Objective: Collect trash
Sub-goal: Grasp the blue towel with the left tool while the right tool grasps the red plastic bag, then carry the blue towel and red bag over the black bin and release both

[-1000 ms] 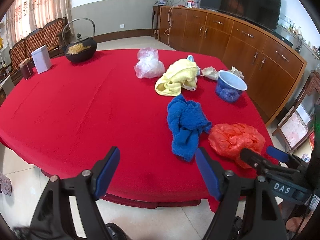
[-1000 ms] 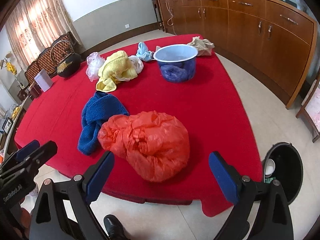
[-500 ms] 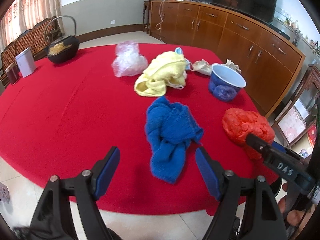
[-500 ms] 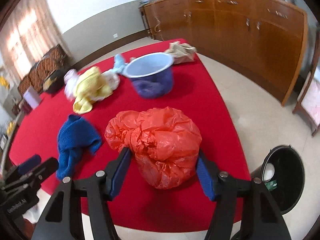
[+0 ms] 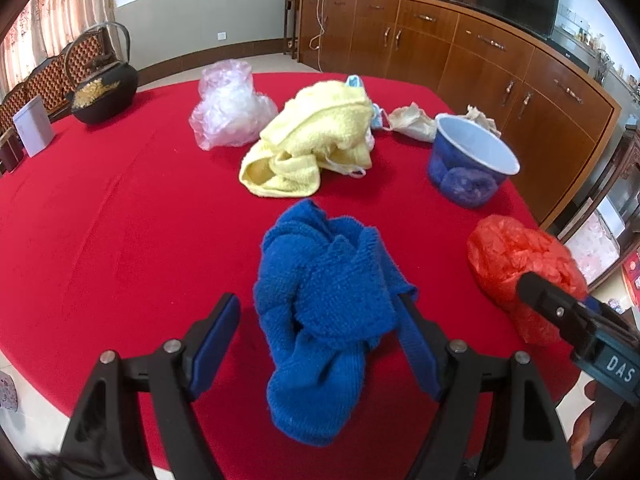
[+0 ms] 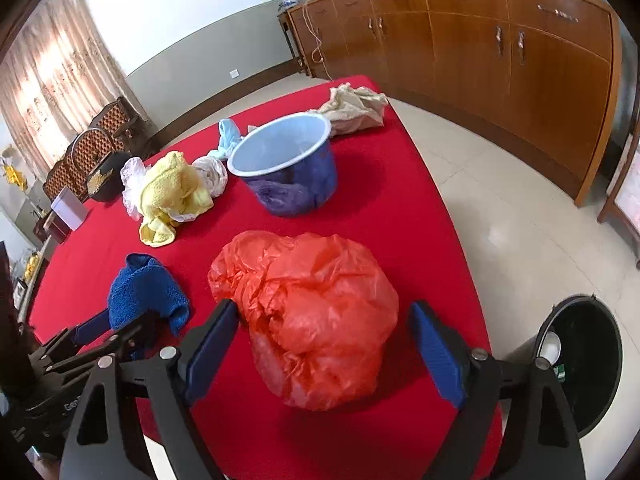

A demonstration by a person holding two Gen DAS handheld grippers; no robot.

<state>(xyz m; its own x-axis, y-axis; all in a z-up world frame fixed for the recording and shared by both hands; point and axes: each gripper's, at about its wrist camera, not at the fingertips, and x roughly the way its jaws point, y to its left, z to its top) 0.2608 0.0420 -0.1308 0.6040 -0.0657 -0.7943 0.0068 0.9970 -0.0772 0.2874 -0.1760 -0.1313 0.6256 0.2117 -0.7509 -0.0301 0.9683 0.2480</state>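
A crumpled orange plastic bag (image 6: 316, 320) lies near the front edge of the red table (image 6: 400, 208). My right gripper (image 6: 324, 348) straddles it and its jaws are opening. The left pad just brushes the bag, and the right pad stands clear of it. A crumpled blue towel (image 5: 324, 300) lies between the fingers of my left gripper (image 5: 316, 340), which is open. Its left pad is apart from the cloth, and the towel's edge covers the tip of the right one. The orange bag (image 5: 520, 264) also shows at the right of the left wrist view.
A black bin (image 6: 576, 364) stands on the floor right of the table. On the table are a blue bowl (image 5: 472, 168), yellow towel (image 5: 312, 144), clear plastic bag (image 5: 228, 108), beige cloth (image 6: 356, 108), black kettle (image 5: 104, 92) and white box (image 5: 34, 126). Wooden cabinets (image 6: 520, 64) line the wall.
My left gripper moved forward over the table until the blue towel came between its fingers. My right gripper narrowed around the orange bag, then widened again; the bag stays on the table.
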